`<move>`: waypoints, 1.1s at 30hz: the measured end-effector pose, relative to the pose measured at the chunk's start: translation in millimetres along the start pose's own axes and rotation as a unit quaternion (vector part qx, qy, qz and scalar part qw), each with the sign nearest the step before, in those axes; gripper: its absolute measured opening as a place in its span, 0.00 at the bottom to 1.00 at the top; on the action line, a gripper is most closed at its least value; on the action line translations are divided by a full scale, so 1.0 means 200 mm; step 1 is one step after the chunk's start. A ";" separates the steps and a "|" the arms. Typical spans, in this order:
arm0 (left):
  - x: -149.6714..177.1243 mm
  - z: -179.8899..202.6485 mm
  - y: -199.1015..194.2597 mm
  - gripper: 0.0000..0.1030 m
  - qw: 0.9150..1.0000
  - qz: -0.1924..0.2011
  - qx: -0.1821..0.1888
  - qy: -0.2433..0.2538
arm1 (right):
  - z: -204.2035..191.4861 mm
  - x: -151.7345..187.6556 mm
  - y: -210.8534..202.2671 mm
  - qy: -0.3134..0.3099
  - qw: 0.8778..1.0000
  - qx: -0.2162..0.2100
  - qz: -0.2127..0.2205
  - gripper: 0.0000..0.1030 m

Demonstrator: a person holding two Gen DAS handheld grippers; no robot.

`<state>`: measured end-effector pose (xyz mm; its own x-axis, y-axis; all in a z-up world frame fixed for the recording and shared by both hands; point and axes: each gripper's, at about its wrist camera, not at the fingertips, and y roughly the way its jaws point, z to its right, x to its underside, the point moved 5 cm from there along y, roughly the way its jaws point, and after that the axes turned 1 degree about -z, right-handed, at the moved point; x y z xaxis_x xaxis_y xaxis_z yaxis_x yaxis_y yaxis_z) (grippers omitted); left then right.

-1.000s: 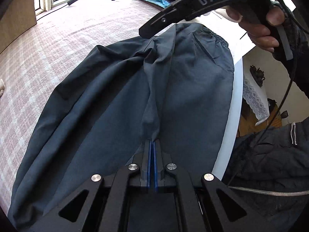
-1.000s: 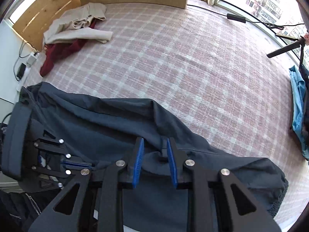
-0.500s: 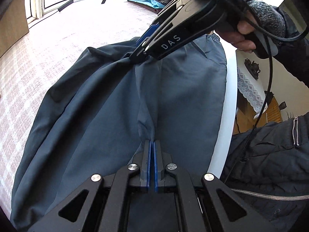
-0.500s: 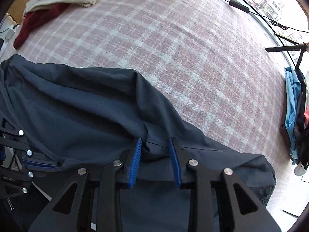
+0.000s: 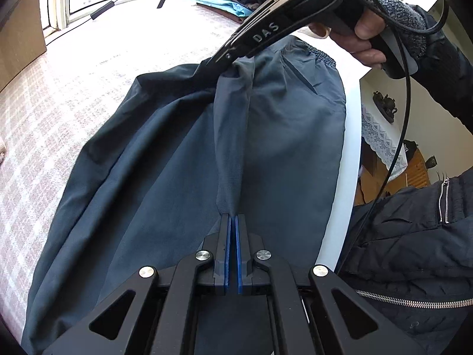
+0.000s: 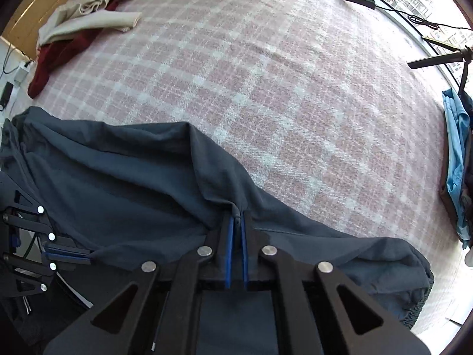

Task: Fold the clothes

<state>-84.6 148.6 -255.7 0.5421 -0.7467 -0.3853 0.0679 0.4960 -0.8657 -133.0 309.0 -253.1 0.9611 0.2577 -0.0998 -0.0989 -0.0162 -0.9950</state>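
1. The dark trousers (image 5: 183, 159) lay spread at the near edge of the plaid bedcover (image 6: 266, 88).
2. The left gripper (image 5: 232, 219) pinched a fold of them; the right gripper (image 6: 236, 222) was clamped on another fold.
3. A cream and red garment pile (image 6: 79, 29) and blue clothes (image 6: 455, 148) lay well apart.

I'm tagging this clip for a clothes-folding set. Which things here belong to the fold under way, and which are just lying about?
In the job:
- dark blue trousers
- left gripper, shut on a fold of them
- right gripper, shut on a fold of them

Lying about:
- cream garment
- dark red garment
- light blue clothes
- tripod
- cable
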 end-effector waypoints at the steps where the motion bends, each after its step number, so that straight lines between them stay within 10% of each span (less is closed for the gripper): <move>1: -0.01 -0.01 -0.01 0.02 1.000 0.002 -0.002 -0.002 | 0.02 0.00 -0.03 0.009 1.000 -0.009 0.006 0.04; 8: -0.12 -0.16 -0.10 0.04 0.997 0.028 -0.078 0.007 | 0.18 -0.15 -0.14 0.073 0.994 -0.055 0.054 0.04; 12: -0.20 -0.43 -0.07 0.06 0.983 0.028 -0.182 -0.027 | 0.31 -0.33 -0.04 0.112 0.989 -0.058 0.082 0.05; 22: -0.16 -0.55 -0.18 0.09 0.981 0.035 -0.179 -0.068 | 0.31 -0.23 -0.18 0.101 0.987 -0.078 0.100 0.09; 33: 0.13 -0.57 -0.45 0.08 0.969 0.057 -0.169 -0.172 | 0.16 -0.26 0.20 0.128 0.984 -0.102 0.069 0.03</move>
<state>-173.2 34.6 -224.5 0.7810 -0.4743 -0.4063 -0.2557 0.3506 -0.9009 -195.4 325.6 -286.7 0.9782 -0.0125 -0.2073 -0.2043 -0.2348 -0.9503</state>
